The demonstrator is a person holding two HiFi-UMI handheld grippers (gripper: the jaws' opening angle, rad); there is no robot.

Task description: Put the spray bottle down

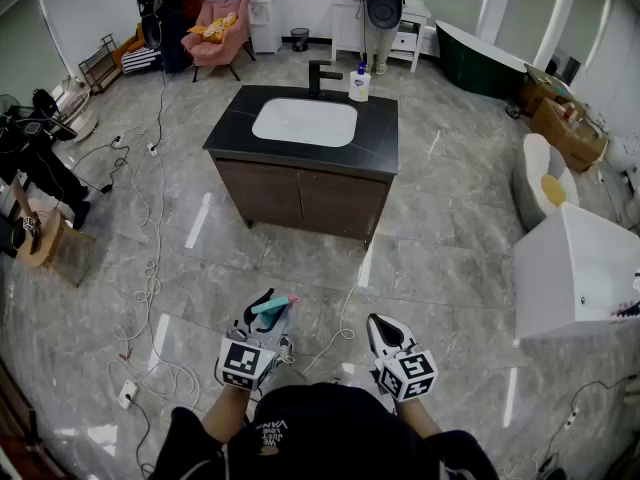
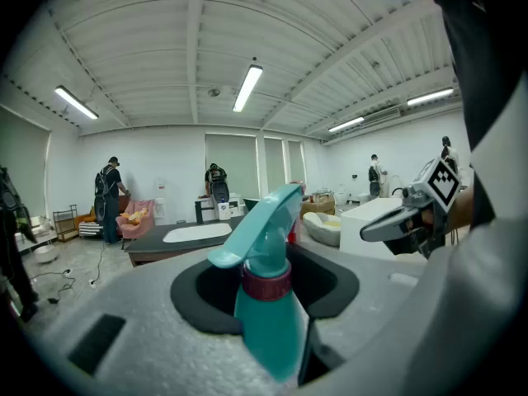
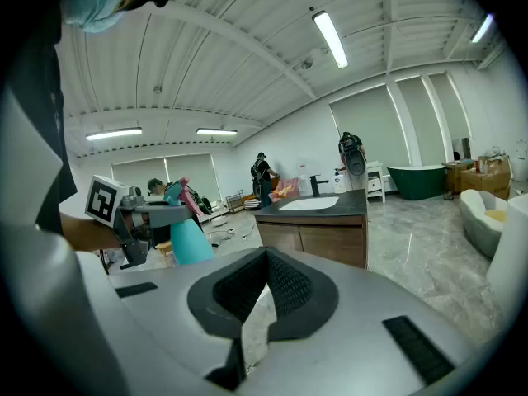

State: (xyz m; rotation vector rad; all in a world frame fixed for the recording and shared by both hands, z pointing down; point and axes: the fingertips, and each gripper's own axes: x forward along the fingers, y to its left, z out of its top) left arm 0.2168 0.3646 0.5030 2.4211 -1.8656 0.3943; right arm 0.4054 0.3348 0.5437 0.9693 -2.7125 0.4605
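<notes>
Grey marble floor with cables spreads under the person. Nearest, the left tool is closed on the spray bottle: it grips the teal body below the dark red collar, and the bottle is in the air above the floor, resting on nothing. Just beside it, the right tool has its jaws together with nothing between them. Further ahead, well apart from both tools, stands the black surface with a white sink, a faucet and a soap bottle. I judge that nothing of the task is done yet: the bottle is carried, and the approach, the lowering and the release are all left.
</notes>
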